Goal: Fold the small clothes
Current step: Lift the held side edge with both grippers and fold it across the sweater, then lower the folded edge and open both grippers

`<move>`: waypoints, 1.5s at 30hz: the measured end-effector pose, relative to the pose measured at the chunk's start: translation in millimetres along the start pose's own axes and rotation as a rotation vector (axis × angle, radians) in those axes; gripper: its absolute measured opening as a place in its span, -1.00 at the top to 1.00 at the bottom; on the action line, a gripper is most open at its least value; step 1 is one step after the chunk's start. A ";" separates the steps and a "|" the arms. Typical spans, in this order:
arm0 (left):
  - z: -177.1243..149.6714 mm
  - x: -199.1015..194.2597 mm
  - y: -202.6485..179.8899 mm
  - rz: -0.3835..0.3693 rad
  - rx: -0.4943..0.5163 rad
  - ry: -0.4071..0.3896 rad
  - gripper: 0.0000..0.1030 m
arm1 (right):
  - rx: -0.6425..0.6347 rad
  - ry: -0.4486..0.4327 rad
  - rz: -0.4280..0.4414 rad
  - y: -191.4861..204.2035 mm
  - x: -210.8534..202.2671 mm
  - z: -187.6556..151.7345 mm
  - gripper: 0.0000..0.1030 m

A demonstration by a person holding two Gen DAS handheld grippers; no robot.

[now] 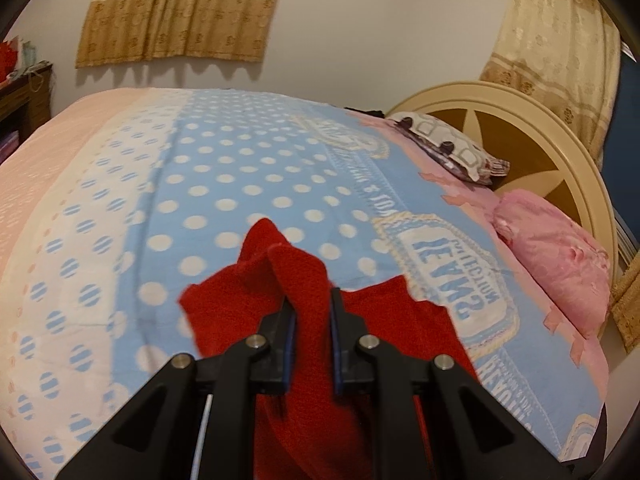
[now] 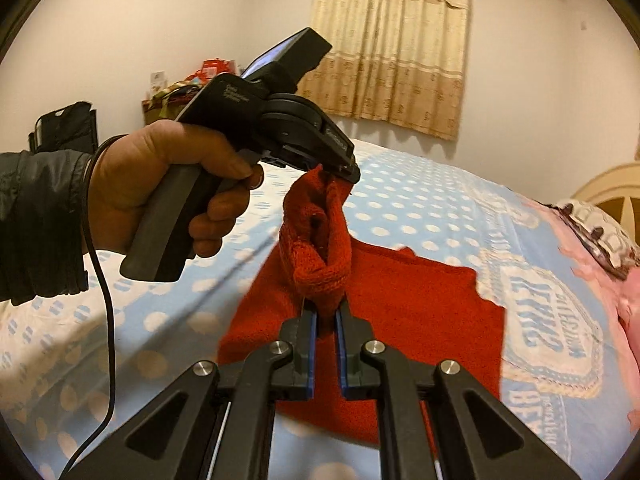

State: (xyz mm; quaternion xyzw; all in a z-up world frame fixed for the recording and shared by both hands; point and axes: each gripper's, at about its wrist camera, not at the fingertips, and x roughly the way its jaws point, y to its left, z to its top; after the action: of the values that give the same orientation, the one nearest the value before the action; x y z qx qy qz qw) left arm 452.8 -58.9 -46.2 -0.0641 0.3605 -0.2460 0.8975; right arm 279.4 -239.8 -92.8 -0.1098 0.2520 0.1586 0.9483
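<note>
A small red knitted garment [image 2: 408, 304] lies partly on the blue polka-dot bedspread [image 2: 420, 200], with one edge lifted. My left gripper [image 1: 312, 304] is shut on a raised fold of the red garment [image 1: 296, 280]. In the right wrist view the left gripper [image 2: 344, 170], held by a hand, pinches the top of that lifted edge. My right gripper [image 2: 326, 312] is shut on the ribbed hem of the same lifted part, just below the left one. The rest of the garment lies flat on the bed.
A pink pillow [image 1: 556, 264] and a patterned pillow [image 1: 448, 148] lie by the cream headboard [image 1: 532, 136] on the right. Curtains [image 2: 392, 44] hang on the far wall. A dark shelf with clutter [image 2: 180, 92] stands at the back left. A cable [image 2: 108, 320] hangs from the hand.
</note>
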 end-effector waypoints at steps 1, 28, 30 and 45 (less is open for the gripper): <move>0.6 3.3 -6.1 -0.010 0.005 0.001 0.72 | 0.007 0.001 -0.004 -4.8 -1.7 -1.1 0.86; -17.5 111.3 -132.1 -0.032 0.236 0.163 0.73 | 0.392 0.170 -0.075 -125.4 -28.4 -72.3 0.87; -18.7 114.9 -136.5 -0.025 0.254 0.168 0.73 | 0.425 0.175 -0.070 -133.5 -28.4 -77.0 0.87; -32.2 44.2 -140.9 0.037 0.398 0.023 -0.46 | 0.543 0.152 -0.010 -156.3 -38.9 -86.9 -0.73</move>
State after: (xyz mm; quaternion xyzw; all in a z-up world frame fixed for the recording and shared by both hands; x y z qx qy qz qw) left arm 402.7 -201.2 -55.7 0.1242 0.3160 -0.2967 0.8926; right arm 264.6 -419.1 -126.6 0.1355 0.3554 0.0721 0.9220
